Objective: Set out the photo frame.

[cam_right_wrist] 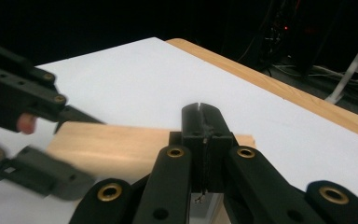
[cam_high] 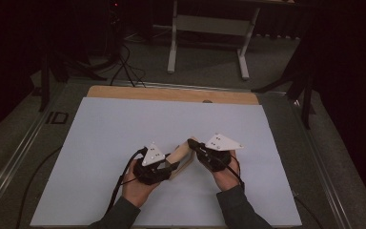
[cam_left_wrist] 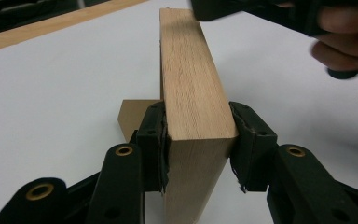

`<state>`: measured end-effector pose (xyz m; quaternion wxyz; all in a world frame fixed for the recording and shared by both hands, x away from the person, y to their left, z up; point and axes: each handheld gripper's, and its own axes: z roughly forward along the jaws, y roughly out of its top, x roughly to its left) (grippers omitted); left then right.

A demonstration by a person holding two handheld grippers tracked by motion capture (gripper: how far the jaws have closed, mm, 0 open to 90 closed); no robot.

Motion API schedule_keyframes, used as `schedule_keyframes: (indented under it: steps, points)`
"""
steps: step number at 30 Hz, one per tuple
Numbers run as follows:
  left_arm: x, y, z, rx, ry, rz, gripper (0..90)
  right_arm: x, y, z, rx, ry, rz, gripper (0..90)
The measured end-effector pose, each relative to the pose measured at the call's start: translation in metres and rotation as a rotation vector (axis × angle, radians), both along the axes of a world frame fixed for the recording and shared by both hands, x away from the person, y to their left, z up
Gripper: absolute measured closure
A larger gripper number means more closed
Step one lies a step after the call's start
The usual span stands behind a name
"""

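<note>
Left gripper view: left claw (cam_left_wrist: 198,156) pinches the wooden block (cam_left_wrist: 193,88) on edge to steady it, right claw (cam_right_wrist: 203,140) pressed together at block's 12 o'clock end.

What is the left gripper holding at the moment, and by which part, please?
The left gripper clamps the wooden block by its two side faces at its near end.

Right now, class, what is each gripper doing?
Left gripper: fingers closed on the wooden block.
Right gripper: fingers shut together, nothing between them.
</note>
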<state>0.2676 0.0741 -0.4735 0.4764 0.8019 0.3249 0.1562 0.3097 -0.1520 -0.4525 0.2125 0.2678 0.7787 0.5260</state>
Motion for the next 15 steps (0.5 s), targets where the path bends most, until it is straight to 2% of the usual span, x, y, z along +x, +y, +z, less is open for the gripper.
schedule_keyframes:
  steps: [3, 4, 8, 15]
  points:
    - [-0.0024, -0.0016, -0.0004, 0.001, -0.003, -0.015, 60.3, 0.0011, -0.0005, -0.0015, -0.004, 0.007, -0.004, 89.5]
    - [-0.0041, -0.0025, -0.0012, 0.010, -0.008, -0.037, 60.2, 0.0019, -0.0001, -0.0034, -0.012, 0.013, -0.007, 89.5]
    - [-0.0047, -0.0020, -0.0016, 0.012, -0.009, -0.040, 60.2, 0.0029, 0.0002, -0.0062, -0.015, 0.013, -0.007, 89.6]
    - [-0.0052, -0.0014, -0.0014, 0.029, -0.023, -0.065, 60.2, 0.0056, -0.0022, -0.0066, -0.017, 0.010, -0.043, 89.6]
